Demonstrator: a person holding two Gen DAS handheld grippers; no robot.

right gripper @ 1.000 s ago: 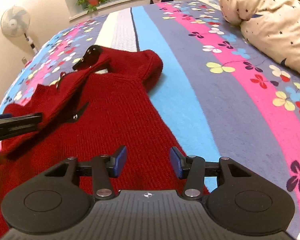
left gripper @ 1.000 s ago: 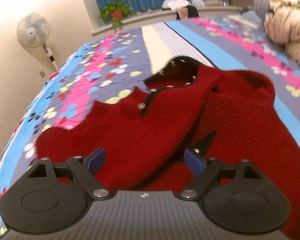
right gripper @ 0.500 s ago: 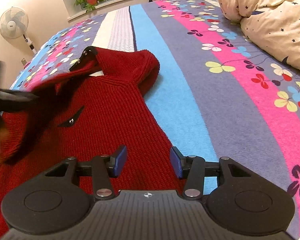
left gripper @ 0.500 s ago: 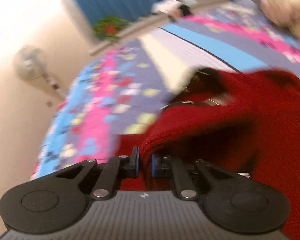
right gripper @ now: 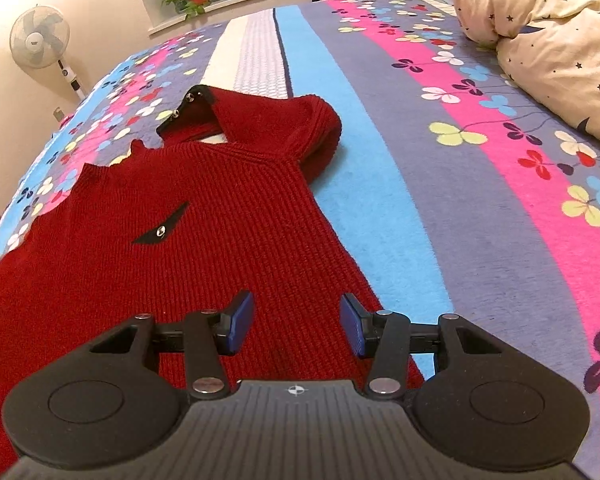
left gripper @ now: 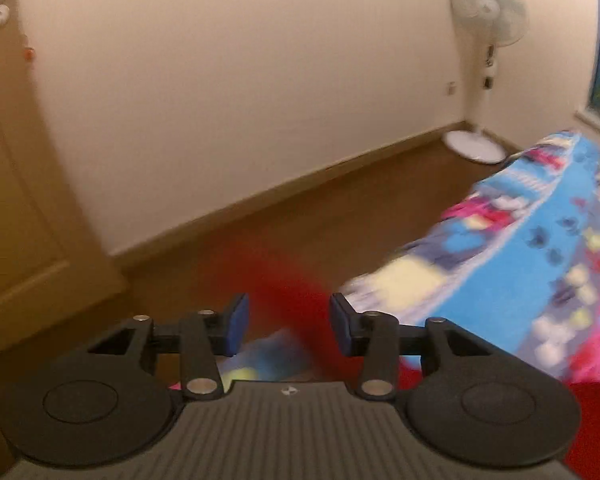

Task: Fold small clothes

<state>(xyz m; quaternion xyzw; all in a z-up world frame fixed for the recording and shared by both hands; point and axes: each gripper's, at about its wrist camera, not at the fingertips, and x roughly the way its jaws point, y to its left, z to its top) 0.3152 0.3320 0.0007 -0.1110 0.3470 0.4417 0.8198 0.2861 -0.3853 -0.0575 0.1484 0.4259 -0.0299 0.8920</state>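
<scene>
On the left, off the edge of the bed (left gripper: 512, 264), left gripper (left gripper: 286, 326) aimed at wall, floor and standing fan (left gripper: 488, 4), jaws apart, nothing clamped. Between the pads, only a blurred smear of red; whether cloth touches a pad, impossible to tell.

In the middle, spread flat on the flowered bedspread (right gripper: 480, 200): red knit sweater (right gripper: 204, 220), chunky ribbed, collar end away from the camera, black snap-studded placket (right gripper: 188, 110) at the neck, one sleeve (right gripper: 320, 128) bunched in a thick roll at the far right shoulder. Probably soft, limp and fairly heavy for its size; likely to sag and stretch if lifted by one corner, unlikely to slip thanks to the coarse rib. Best taken at doubled edges: hem corners, shoulder seam, cuff; a pinch in the open body would probably only tent the knit.

Directly over the near hem, right gripper (right gripper: 296, 326), jaws spread wide, empty, hovering just above the cloth.

Far right, well apart from the sweater, a star-print duvet (right gripper: 548, 40) heaped on the bed.
</scene>
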